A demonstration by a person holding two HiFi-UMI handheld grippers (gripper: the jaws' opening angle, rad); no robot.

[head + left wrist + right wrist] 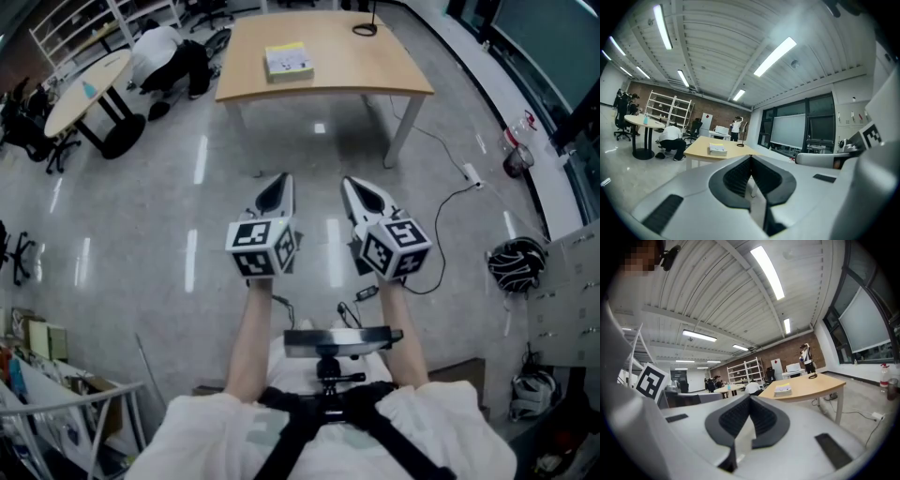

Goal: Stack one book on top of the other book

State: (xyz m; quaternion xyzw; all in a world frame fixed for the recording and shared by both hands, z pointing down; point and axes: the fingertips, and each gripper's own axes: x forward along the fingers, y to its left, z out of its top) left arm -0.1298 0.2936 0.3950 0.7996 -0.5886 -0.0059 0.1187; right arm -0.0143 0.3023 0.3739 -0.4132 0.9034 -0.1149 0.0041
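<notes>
Pointing level and forward, the left claw [278, 184] and the right claw [352, 187] are both clenched on nothing; each one's own view shows the ribbed pads pressed together with only air ahead of them.

The books [288, 61] lie well apart from both. In the head view they sit at 12 o'clock from the left claw and about 11 o'clock from the right, so the left looks slightly nearer. They read as one pale pile with a yellow-edged cover, its longer edge seemingly running 9 to 3. Whether that is one volume or two already stacked cannot be told from this far off.

The pile rests toward the 9 o'clock half of the wooden surface [366, 70], which also carries a coiled cord [364, 28] at its far edge. A wide stretch of glossy floor [187, 234] separates the claws from it.

At 10 o'clock a person [159, 52] crouches by a round table [89, 89]. At 3 o'clock a cable [450, 202] trails toward a helmet [516, 264].
</notes>
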